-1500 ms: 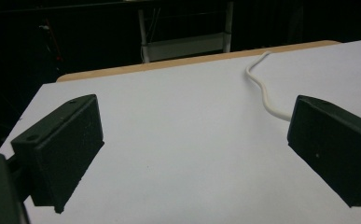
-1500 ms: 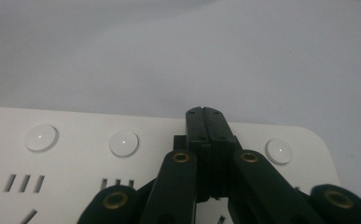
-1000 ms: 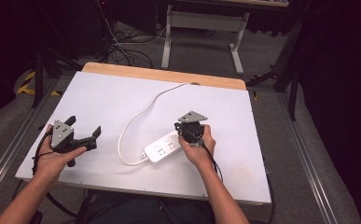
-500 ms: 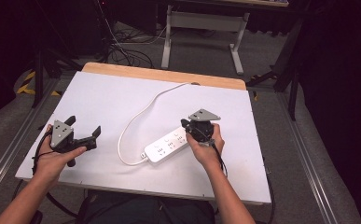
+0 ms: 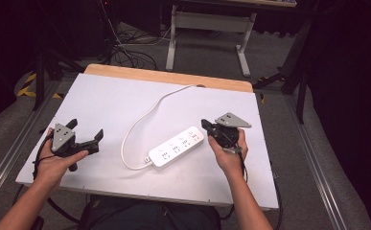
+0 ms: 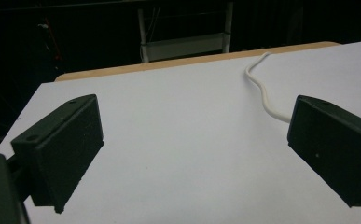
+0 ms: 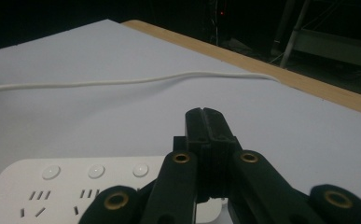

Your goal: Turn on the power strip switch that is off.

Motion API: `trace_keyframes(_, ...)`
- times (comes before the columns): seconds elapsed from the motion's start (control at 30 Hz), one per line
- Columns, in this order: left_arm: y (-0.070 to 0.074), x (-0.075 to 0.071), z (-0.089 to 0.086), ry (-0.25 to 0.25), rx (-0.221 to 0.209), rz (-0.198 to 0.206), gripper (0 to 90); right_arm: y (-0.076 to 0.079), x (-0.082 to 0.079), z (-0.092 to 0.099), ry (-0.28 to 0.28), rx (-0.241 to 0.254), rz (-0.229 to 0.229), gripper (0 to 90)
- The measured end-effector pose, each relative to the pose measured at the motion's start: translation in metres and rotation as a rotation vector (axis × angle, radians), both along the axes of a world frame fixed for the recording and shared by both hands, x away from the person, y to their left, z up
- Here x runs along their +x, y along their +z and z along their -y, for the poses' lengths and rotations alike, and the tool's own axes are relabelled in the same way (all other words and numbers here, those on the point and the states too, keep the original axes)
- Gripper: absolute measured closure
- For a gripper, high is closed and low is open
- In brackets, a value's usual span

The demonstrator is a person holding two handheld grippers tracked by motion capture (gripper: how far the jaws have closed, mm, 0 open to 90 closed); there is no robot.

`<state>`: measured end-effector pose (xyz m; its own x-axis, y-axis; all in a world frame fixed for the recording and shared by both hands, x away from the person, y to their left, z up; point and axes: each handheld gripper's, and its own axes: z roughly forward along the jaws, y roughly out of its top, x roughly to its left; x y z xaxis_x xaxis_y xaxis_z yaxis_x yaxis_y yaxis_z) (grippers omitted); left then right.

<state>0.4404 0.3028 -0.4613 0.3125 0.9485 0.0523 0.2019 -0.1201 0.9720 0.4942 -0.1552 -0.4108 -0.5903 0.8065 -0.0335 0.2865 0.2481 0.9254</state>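
A white power strip (image 5: 177, 146) lies slantwise on the white table (image 5: 125, 96), and its white cable (image 5: 140, 122) loops toward the far edge. My right gripper (image 5: 205, 125) is shut with nothing in it; its tip hovers just off the strip's far right end. In the right gripper view the closed jaws (image 7: 204, 114) rise above the power strip (image 7: 75, 186), with the cable (image 7: 122, 81) beyond. My left gripper (image 5: 86, 129) rests at the table's left side, open and empty, well apart from the strip. The left gripper view shows the open left gripper (image 6: 197, 144) over bare table and part of the cable (image 6: 262, 91).
A wooden strip (image 5: 173, 76) edges the table's far side. Behind it stands a metal frame (image 5: 207, 28) on the carpet, with loose cables (image 5: 125, 43) on the floor. Metal rails (image 5: 312, 158) run along both sides of the table.
My right gripper has moved rightward and slightly up, from above the power strip's end to beside it, jaws still shut. The left hand and the strip stayed put.
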Motion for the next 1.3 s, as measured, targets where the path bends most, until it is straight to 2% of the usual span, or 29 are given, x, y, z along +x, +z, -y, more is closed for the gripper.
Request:
trace_keyframes(0.03,0.000,0.000,0.000,0.001,0.001,0.001,3.9,0.000,0.000,0.000,0.000,0.000,0.000,90.0)
trace_keyframes(0.07,0.000,0.000,0.000,0.000,0.000,-0.001,3.9,0.002,-0.003,0.007,-0.003,0.028,0.011,90.0)
trace_keyframes(0.13,0.000,0.000,0.000,0.000,0.000,-0.001,3.9,0.003,-0.008,0.013,0.005,0.053,0.032,90.0)
trace_keyframes(0.27,0.000,-0.001,0.000,0.005,-0.004,-0.001,3.9,0.004,-0.019,0.021,0.010,0.063,0.066,90.0)
trace_keyframes(0.33,0.000,-0.001,0.000,0.004,-0.003,-0.002,3.9,0.002,-0.030,0.031,0.008,0.077,0.092,90.0)
trace_keyframes(0.47,0.000,0.000,0.000,0.001,-0.002,0.003,3.9,0.001,-0.037,0.042,-0.007,0.095,0.097,90.0)
trace_keyframes(0.53,0.000,0.000,0.001,0.003,-0.003,0.003,4.0,-0.002,-0.036,0.051,-0.026,0.119,0.086,90.0)
trace_keyframes(0.63,0.000,0.000,0.001,0.001,-0.002,0.002,3.9,-0.003,-0.033,0.054,-0.040,0.137,0.079,90.0)
trace_keyframes(1.0,0.000,-0.001,0.000,0.004,-0.002,0.000,4.0,-0.004,-0.032,0.051,-0.022,0.127,0.094,89.5)
trace_keyframes(1.1,0.000,-0.001,0.000,0.004,-0.002,0.000,4.0,-0.006,-0.031,0.050,-0.013,0.138,0.096,71.8)
trace_keyframes(1.13,0.000,-0.001,0.000,0.003,-0.002,0.000,3.9,-0.007,-0.029,0.051,-0.019,0.150,0.082,66.6)
trace_keyframes(1.23,0.000,-0.001,0.000,0.001,0.001,0.000,4.0,-0.007,-0.029,0.051,-0.012,0.142,0.085,71.7)
trace_keyframes(1.3,0.000,-0.001,0.000,0.001,0.001,0.000,3.9,-0.006,-0.029,0.051,-0.009,0.144,0.087,71.8)
